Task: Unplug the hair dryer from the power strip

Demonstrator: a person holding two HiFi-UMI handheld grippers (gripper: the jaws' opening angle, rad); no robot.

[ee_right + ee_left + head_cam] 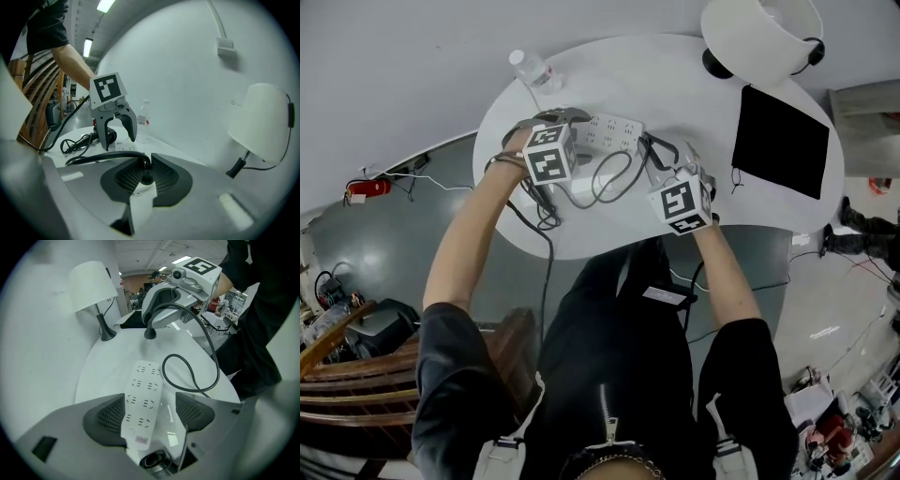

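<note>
The right gripper (146, 174) was clenched on the hair dryer's white plug (143, 187), its cord (103, 158) trailing toward 9 o'clock. The plug looked clear of the power strip (614, 131), which lay at the table's (675, 84) 12 o'clock. The left gripper (149, 412) was released, its jaws straddling the strip, probably to steady it. A capped water bottle (534, 70) stood at 11 o'clock, its contents unclear.

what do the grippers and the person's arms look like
The left gripper and right gripper match: pale grey bodies, curved fingers lined with dark meshed pads, and a white cube printed with black square markers. The person wears a black short-sleeved top, and the forearms are uncovered.
</note>
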